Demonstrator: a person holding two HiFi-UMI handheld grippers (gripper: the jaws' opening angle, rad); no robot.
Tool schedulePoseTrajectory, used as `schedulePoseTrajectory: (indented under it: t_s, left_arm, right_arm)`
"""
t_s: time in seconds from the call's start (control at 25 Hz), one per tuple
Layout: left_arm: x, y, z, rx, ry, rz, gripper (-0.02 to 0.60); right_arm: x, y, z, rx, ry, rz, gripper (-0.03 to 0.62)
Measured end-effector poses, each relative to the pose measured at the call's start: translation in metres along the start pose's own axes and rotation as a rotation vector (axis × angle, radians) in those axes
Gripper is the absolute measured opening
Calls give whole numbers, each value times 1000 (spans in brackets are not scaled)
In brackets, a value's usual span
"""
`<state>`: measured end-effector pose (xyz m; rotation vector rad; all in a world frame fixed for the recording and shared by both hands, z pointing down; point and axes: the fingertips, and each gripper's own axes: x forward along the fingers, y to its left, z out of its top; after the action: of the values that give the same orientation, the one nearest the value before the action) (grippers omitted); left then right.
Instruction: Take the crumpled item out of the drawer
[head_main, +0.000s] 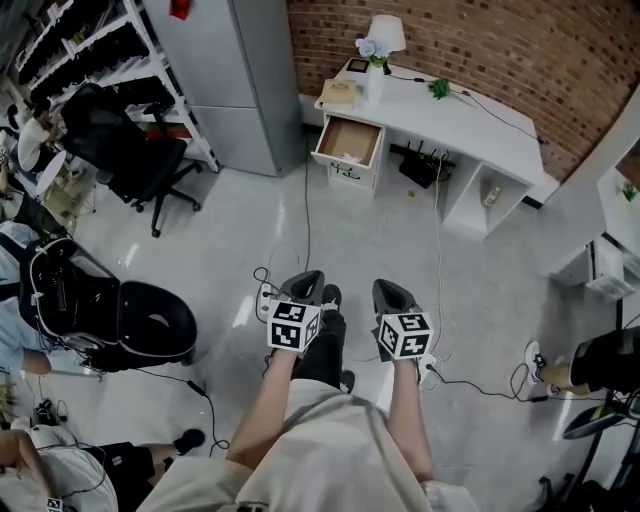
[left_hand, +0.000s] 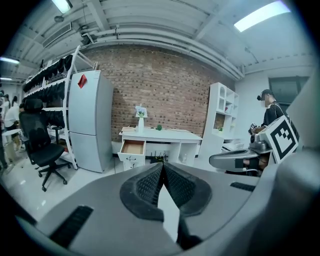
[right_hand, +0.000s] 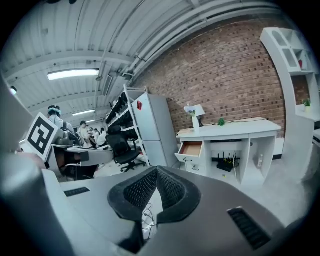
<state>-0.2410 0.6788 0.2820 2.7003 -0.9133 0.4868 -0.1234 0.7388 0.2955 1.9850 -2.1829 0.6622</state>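
Open floor (head_main: 230, 215) separates the desk (head_main: 470, 125) from the left gripper (head_main: 305, 280) and right gripper (head_main: 390, 290), both with jaws together and empty. In the desk's pulled-out drawer (head_main: 330, 155), a pale crumpled item (head_main: 351, 157) lies near the front edge.

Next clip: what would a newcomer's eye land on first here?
The open drawer of the white desk, against the brick wall far ahead, stands out, with something pale inside. Nearer, the left gripper and right gripper are held side by side above the floor, both shut and empty, well short of the desk.
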Motion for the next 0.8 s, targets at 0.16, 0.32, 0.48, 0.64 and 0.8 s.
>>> schedulePoseTrajectory:
  t_s: [0.16, 0.32, 0.48, 0.64, 0.8]
  left_arm:
    - [23, 11, 11, 1, -1, -5, 17]
    - [56, 28, 16, -6, 10, 0, 17]
    - [103, 52, 19, -16, 22, 18, 17]
    - [145, 89, 28, -54, 39, 33, 17]
    - [191, 132, 48, -118, 54, 57, 17]
  right_arm:
    - [21, -13, 9, -13, 19, 1, 25]
    - [48, -39, 12, 15, 42, -12, 25]
    - [92, -73, 16, 29, 52, -4, 25]
    - [140, -97, 26, 55, 72, -2, 25]
    - [196, -109, 40, 66, 128, 35, 25]
